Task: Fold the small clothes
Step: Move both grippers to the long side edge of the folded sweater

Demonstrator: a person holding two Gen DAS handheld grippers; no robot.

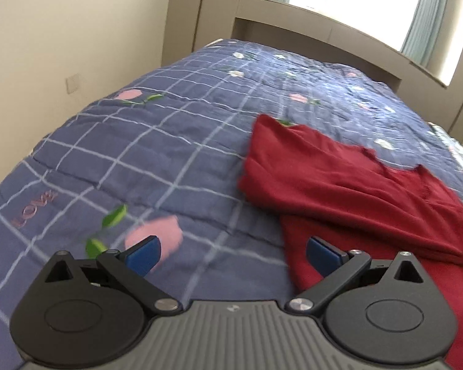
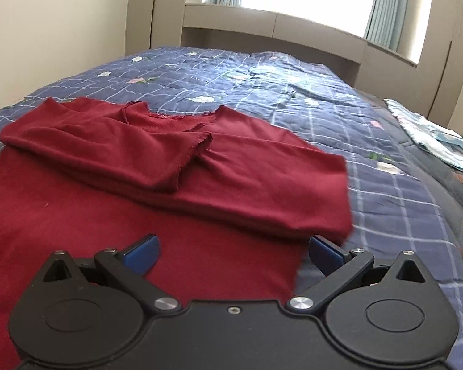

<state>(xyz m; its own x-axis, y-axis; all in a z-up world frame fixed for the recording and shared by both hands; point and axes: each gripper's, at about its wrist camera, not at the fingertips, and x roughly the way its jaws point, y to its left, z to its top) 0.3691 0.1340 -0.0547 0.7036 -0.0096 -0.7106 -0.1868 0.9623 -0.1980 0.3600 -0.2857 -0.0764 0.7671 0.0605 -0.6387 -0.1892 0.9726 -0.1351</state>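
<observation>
A: Red top point(image 2: 176, 166) lies on the quilt point(image 2: 401, 191), both sleeves crossed over its chest. Left gripper point(image 1: 231, 257) and right gripper point(image 2: 233, 256) both gape wide, holding nothing.

B: Next step?

A: Probably pinch the bottom hem corners evenly and fold up toward the collar.

B: Hidden?

A: The hem is cut off below both views, and the edges are motion-blurred.

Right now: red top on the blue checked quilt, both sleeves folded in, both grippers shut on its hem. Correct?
Not quite. The left gripper and right gripper are open and hold nothing, as both wrist views show. The red top does lie on the blue checked quilt, sleeves folded in.
</observation>
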